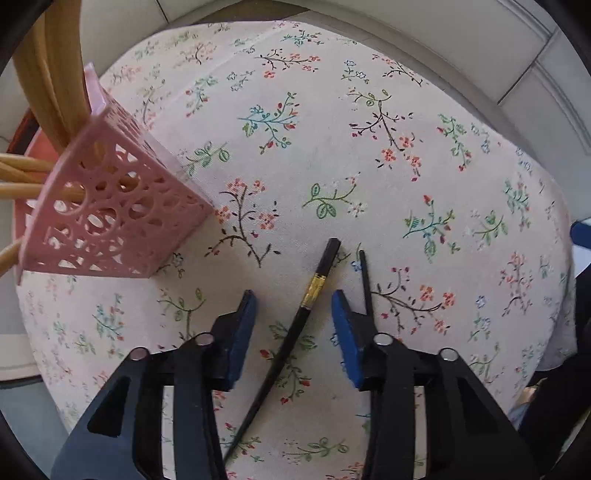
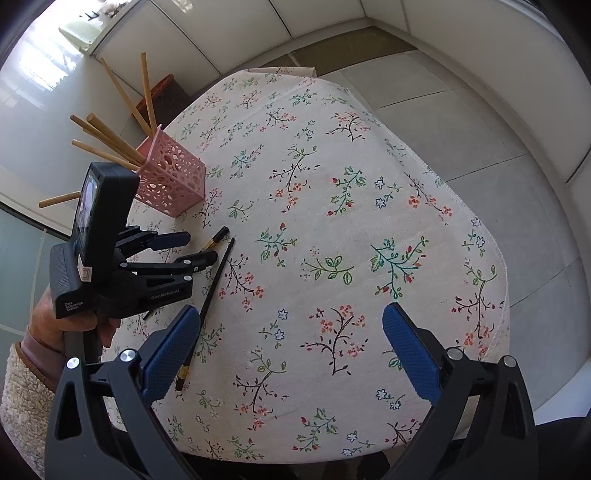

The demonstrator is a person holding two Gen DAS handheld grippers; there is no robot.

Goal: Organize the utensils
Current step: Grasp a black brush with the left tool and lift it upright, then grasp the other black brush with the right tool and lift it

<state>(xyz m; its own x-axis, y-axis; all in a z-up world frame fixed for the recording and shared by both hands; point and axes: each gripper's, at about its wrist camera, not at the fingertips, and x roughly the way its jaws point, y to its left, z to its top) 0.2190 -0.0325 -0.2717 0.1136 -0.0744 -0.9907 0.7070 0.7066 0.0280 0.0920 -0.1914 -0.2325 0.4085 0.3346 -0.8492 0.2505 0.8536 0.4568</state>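
Note:
Two black chopsticks with gold bands lie on the floral tablecloth. One chopstick runs between the jaws of my left gripper, which points straight down; the blue pads stand apart from it on both sides, so the gripper is open. The second chopstick lies just outside the right finger. A pink perforated holder with several wooden chopsticks stands at the left. In the right wrist view my right gripper hangs open and empty over the cloth, to the right of the left gripper, both chopsticks and the holder.
A hand in a fleece sleeve holds the left gripper. The table's rounded edge drops to grey floor tiles. White cabinets line the back. A reddish-brown object sits behind the holder.

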